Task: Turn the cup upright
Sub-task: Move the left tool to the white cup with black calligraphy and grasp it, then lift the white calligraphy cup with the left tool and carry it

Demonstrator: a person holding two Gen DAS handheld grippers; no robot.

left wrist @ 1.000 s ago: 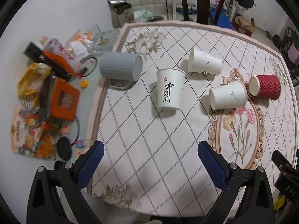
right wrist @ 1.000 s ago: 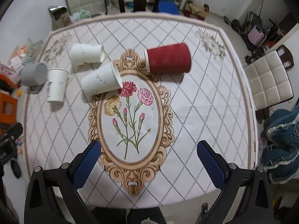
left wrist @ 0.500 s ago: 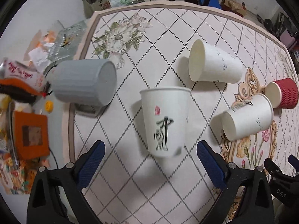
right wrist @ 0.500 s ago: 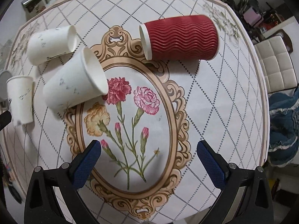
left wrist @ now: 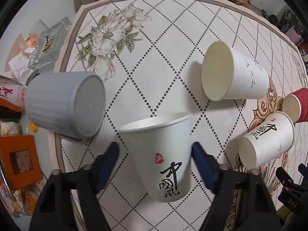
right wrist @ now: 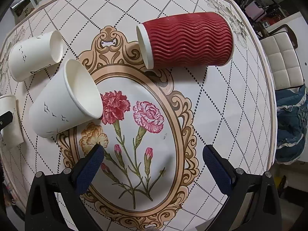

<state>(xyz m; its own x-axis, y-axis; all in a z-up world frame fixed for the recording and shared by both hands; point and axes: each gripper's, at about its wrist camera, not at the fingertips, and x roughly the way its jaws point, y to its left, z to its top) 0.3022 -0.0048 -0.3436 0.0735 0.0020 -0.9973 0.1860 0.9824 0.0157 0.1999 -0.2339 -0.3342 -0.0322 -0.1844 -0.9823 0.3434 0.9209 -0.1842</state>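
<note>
In the left wrist view a white paper cup with black calligraphy (left wrist: 161, 154) stands upright on the table, between the blue pads of my left gripper (left wrist: 155, 159). The jaws sit close on both sides of it; contact is not clear. Two white cups (left wrist: 234, 77) (left wrist: 265, 138) lie on their sides to the right. In the right wrist view my right gripper (right wrist: 153, 163) is open and empty above the flower medallion. A white cup (right wrist: 65, 100) and a red ribbed cup (right wrist: 188, 40) lie on their sides ahead of it.
A grey ribbed cup (left wrist: 63, 104) lies on its side at the table's left edge (left wrist: 52, 140). Clutter covers the floor (left wrist: 17, 154) to the left. A white chair (right wrist: 283, 65) and blue cloth (right wrist: 290, 127) are past the table's right edge.
My left gripper has moved forward and its jaws have narrowed around the calligraphy cup. My right gripper has moved closer to the lying white and red cups, still open.
</note>
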